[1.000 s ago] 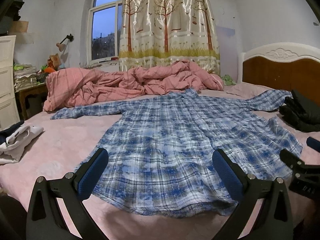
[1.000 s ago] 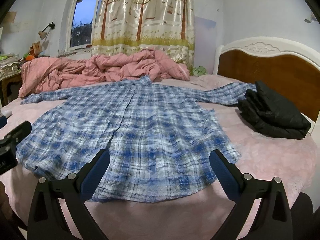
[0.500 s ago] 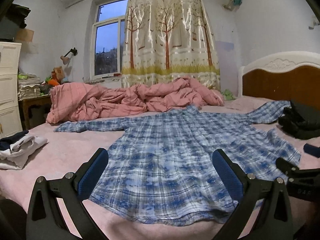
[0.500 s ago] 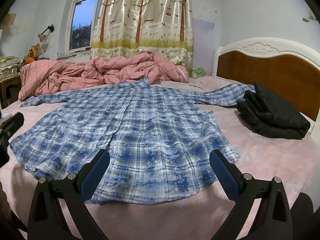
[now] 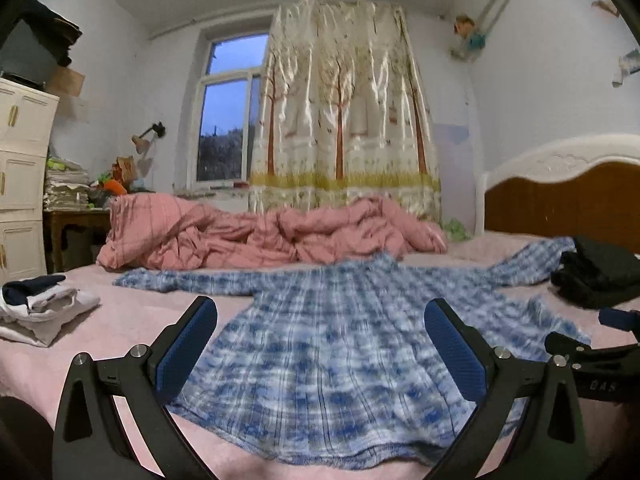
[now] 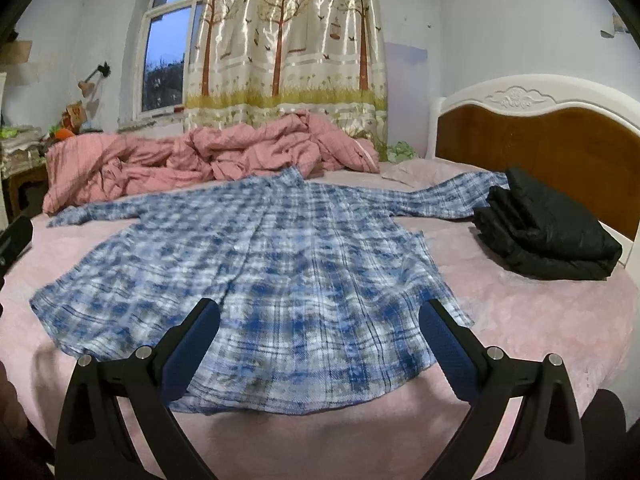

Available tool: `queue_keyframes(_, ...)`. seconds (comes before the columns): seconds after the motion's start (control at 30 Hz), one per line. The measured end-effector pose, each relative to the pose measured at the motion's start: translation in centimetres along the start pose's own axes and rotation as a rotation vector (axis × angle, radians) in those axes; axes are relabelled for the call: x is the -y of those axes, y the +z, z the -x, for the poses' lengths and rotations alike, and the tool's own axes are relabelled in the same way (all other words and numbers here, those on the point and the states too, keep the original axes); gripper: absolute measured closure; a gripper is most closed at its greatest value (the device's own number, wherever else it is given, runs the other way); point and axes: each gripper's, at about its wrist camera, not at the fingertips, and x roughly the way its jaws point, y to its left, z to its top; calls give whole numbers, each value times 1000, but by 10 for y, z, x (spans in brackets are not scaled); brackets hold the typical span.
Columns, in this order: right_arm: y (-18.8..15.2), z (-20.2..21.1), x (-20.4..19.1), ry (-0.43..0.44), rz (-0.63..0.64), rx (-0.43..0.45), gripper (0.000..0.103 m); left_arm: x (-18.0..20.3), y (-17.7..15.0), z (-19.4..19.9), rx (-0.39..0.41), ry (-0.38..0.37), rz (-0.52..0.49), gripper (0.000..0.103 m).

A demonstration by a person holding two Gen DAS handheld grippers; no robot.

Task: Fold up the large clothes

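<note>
Shirt (image 6: pixel 256 264) lies flat on the bed (image 6: pixel 540 320), hem at the near edge and collar far, right in front of the left gripper (image 5: pixel 320 344) and right gripper (image 6: pixel 318 340), both wide open and empty.

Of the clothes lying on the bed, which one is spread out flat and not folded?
The blue plaid shirt, sleeves stretched out, lies flat. The black garment near the headboard and the white and navy clothes are folded piles.
</note>
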Motion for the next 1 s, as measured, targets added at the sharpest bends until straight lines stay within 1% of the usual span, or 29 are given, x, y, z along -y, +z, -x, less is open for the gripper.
queue_keyframes(0.1,1,4,1,-5,-3,20,2,3,1,4,27,11,-35,0)
queue_keyframes(0.17,2,6,1,-8,-3,27,2,4,1,6,36,2,-42,0)
queue_keyframes(0.3,2,9,3,-8,-5,35,2,10,0,10,51,-11,-59,0)
queue_keyframes(0.43,3,10,4,-11,0,39,2,14,0,15,81,1,-87,0)
queue_keyframes(0.53,3,9,4,-6,-3,36,2,16,0,18,93,-7,-90,0)
queue_keyframes(0.8,4,10,5,-2,1,36,2,16,-1,15,62,-17,-76,0)
queue_keyframes(0.9,3,10,4,-2,2,35,2,14,-1,14,58,-8,-68,0)
queue_keyframes(0.97,4,11,4,0,4,30,2,14,-2,11,37,5,-76,0)
queue_keyframes(1.0,4,12,4,1,7,28,2,14,-3,7,8,10,-85,0)
